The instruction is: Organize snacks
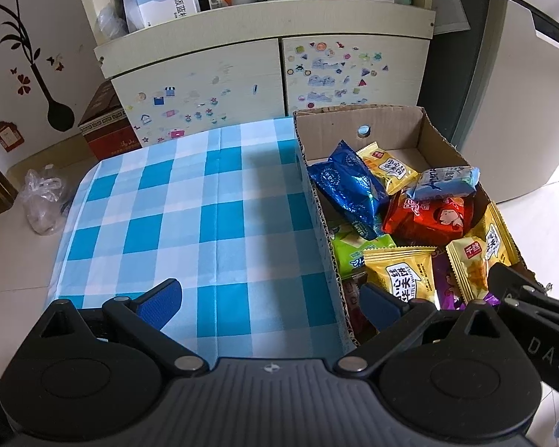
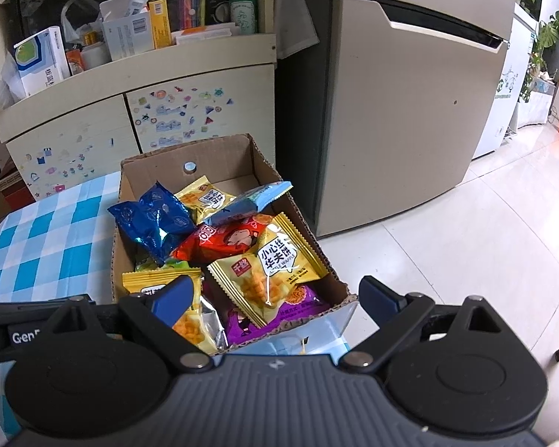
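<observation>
Gaping wide, both grippers' fingers (image 1: 160, 300) (image 2: 175, 294) over crinkly foil packets (image 2: 268, 272), perhaps empty-handed, corrugated cardboard box (image 1: 391, 123).

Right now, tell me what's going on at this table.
A person holds two grippers over a table with a blue checked cloth, sorting snacks. A cardboard box at the table's edge is heaped with snack packets: a dark blue one, a red one and several yellow ones. The left gripper and the right gripper both hang open near the box's near end, holding nothing. No packet lies on the cloth yet.
</observation>
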A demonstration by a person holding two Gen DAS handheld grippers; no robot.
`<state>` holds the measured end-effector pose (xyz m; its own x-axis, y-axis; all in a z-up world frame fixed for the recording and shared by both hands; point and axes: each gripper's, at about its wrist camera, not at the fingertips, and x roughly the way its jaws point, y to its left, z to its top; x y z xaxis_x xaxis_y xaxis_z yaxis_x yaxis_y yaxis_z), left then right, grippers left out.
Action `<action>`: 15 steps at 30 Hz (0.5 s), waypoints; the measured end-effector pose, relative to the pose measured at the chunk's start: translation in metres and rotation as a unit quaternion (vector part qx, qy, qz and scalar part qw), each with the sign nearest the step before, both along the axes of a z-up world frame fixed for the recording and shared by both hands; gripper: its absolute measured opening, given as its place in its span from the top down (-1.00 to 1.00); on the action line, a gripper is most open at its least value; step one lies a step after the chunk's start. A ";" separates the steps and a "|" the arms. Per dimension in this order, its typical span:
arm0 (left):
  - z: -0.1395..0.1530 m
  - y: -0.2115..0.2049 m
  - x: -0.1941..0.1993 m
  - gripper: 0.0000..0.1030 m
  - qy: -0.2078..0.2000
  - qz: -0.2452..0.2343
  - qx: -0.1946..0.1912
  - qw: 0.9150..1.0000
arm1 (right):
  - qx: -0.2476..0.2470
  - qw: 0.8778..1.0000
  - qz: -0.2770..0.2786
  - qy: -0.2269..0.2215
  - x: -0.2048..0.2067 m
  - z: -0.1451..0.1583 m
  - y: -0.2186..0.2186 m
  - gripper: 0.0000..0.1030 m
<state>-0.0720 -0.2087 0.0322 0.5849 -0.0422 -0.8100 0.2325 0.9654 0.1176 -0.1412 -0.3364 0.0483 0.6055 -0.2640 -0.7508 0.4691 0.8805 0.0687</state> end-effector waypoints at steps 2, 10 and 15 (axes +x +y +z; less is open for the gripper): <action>0.001 0.002 -0.001 -1.00 -0.001 0.001 0.001 1.000 | -0.001 1.000 0.003 0.000 0.000 0.001 0.002 -0.85; 0.007 0.019 -0.003 -1.00 -0.004 0.008 0.000 1.000 | -0.001 1.000 0.019 0.001 0.004 0.005 0.013 -0.85; 0.009 0.037 -0.004 -1.00 -0.008 0.017 0.002 1.000 | 0.002 0.999 0.042 -0.002 0.009 0.007 0.027 -0.85</action>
